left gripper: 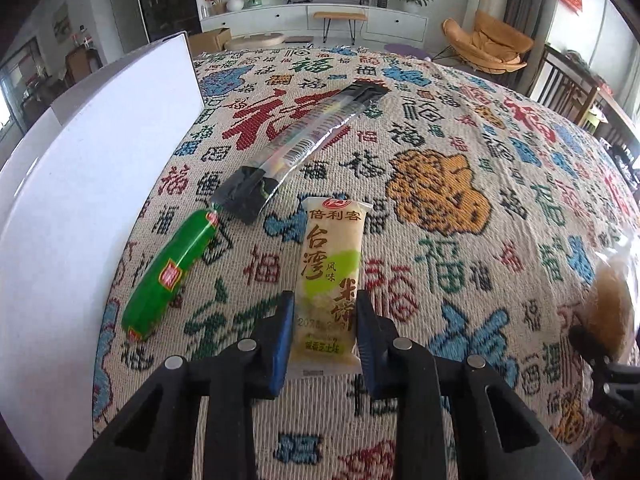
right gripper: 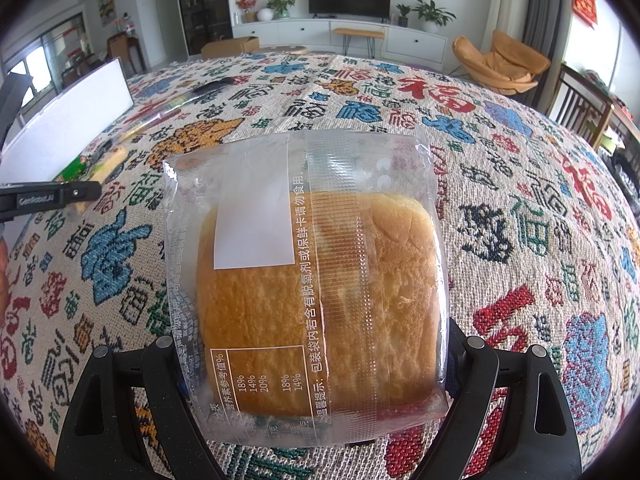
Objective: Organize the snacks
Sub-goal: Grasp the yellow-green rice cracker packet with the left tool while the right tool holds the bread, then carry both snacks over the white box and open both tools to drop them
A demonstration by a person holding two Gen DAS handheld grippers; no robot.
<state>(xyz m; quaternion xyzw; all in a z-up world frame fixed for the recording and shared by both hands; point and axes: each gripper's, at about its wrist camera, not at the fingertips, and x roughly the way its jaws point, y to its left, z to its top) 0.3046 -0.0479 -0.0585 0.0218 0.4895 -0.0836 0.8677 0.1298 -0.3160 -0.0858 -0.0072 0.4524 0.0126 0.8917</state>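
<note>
At the lower centre of the left wrist view, a pale yellow plastic-wrapped rice cracker bar (left gripper: pixel 329 280) is clamped at its near end by the left gripper (left gripper: pixel 325 336) on the patterned woven tablecloth (left gripper: pixel 460 240). A green sausage-shaped snack (left gripper: pixel 170 270) lies left of it, beside a white box (left gripper: pixel 80 184). In the right wrist view, a clear-bagged square bread slice (right gripper: pixel 312 292) is grasped by the right gripper (right gripper: pixel 316 360), filling the centre.

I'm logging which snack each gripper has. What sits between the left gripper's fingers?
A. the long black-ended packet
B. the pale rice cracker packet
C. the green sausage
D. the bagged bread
B: in the left wrist view the blue-padded fingers of the left gripper flank the near end of the pale rice cracker packet, while the green sausage lies apart on the cloth to its left.
</note>
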